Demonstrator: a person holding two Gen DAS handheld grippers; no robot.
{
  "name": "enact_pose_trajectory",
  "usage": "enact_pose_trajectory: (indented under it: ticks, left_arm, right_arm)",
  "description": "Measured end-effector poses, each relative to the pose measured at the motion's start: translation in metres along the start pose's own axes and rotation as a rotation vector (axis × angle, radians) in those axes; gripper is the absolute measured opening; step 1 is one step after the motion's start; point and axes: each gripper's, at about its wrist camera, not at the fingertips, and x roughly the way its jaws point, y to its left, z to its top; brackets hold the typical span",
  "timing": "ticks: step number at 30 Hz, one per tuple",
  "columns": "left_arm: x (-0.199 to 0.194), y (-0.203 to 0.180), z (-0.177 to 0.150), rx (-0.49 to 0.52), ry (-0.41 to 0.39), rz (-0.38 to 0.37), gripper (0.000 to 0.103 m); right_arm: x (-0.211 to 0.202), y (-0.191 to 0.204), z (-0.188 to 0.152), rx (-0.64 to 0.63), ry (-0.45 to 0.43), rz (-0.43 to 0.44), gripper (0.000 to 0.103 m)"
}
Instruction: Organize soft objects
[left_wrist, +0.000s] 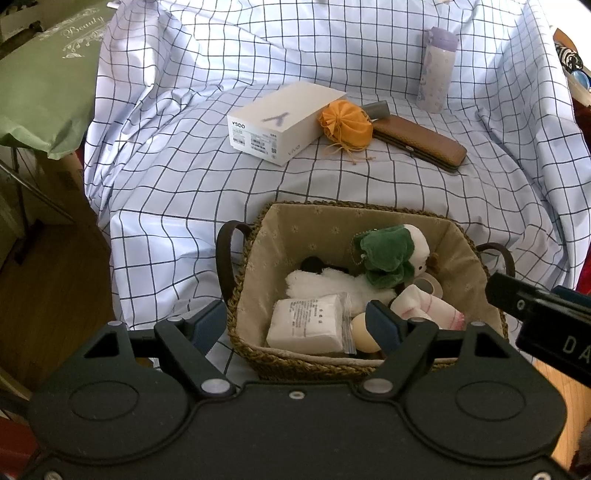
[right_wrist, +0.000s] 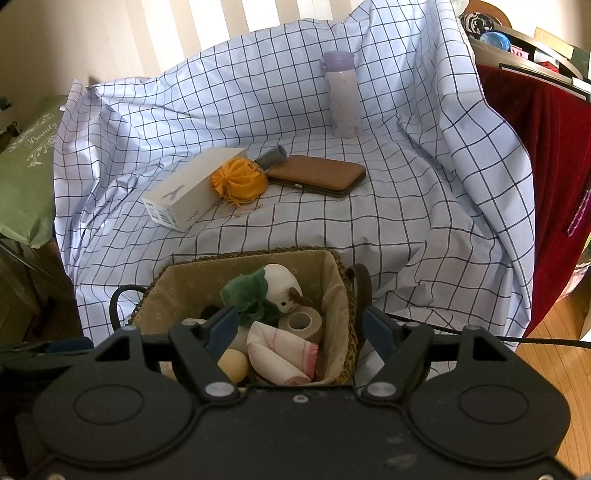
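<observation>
Both tools hang above the basket (left_wrist: 369, 360) at the bottom of each frame. The left gripper (left_wrist: 295, 325) and the right gripper (right_wrist: 301, 326) are spread wide and hold nothing. Soft toys and cloths lie in the basket. The orange pouch (left_wrist: 345, 125) sits mid-frame, touching the white box (left_wrist: 280, 122). I think it goes next: pinch its soft middle, not the strings. The box says "Y500" and "vivo". The green cover (left_wrist: 40, 81) at upper left says "Beauty".
</observation>
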Motion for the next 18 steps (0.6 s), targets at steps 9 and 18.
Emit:
enact_pose_trajectory:
  ticks: [9,18]
  left_arm:
    - [0.0012,-0.0008,0.0004,0.000,0.005,0.000,0.078]
    - [0.0013,-0.0004,0.0004,-0.001,0.005,0.000,0.078]
  right_arm:
    - [0.0002,-0.0003,0.0005,0.001,0.003,-0.002,0.076]
    - [0.0002,-0.0005,0.0008,0.002,0.002,-0.002,0.076]
